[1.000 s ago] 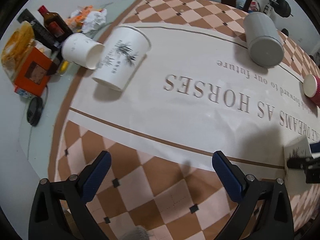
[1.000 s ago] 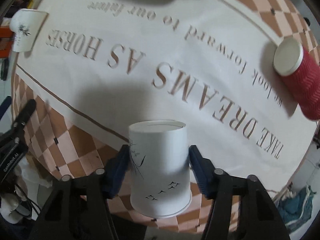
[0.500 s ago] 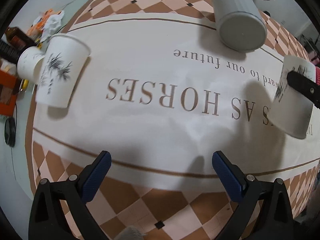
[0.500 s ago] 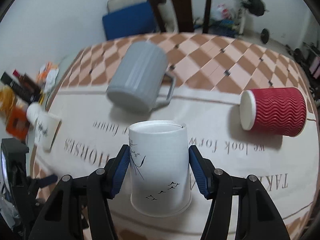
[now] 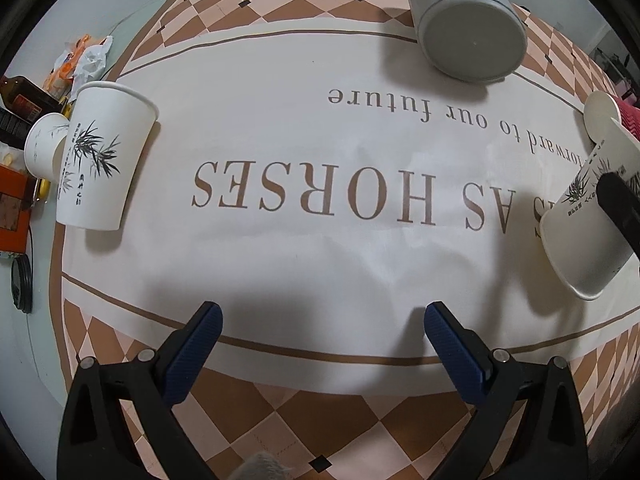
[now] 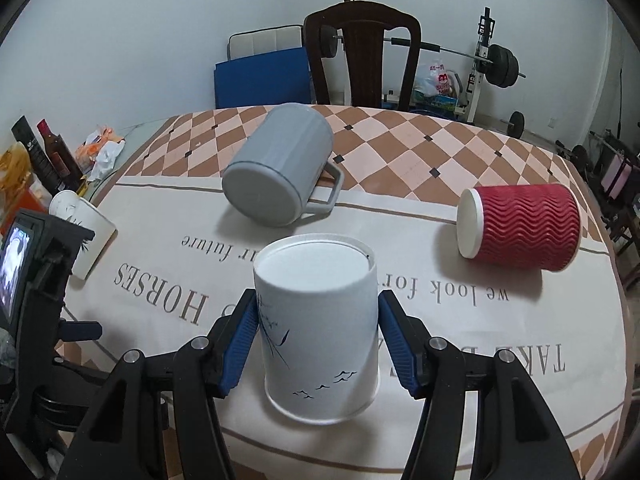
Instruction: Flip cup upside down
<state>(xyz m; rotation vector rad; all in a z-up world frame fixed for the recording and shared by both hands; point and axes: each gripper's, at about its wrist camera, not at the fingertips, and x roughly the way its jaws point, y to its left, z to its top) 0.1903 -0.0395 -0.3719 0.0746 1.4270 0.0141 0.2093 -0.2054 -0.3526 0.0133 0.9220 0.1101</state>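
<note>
A white paper cup with ink drawings stands upside down, base up, on the tablecloth between my right gripper's blue pads. My right gripper is shut on it. The same cup shows at the right edge of the left wrist view, tilted there, with a black finger across it. My left gripper is open and empty above the cloth's near edge.
A grey mug lies on its side at the back. A red ribbed cup lies on its side at the right. A white bamboo-print cup lies at the left. Bottles and boxes crowd the left edge. A chair stands behind the table.
My right gripper has carried the white cup forward over the cloth and levelled out, setting it down base up. My left gripper has shifted right and forward.
</note>
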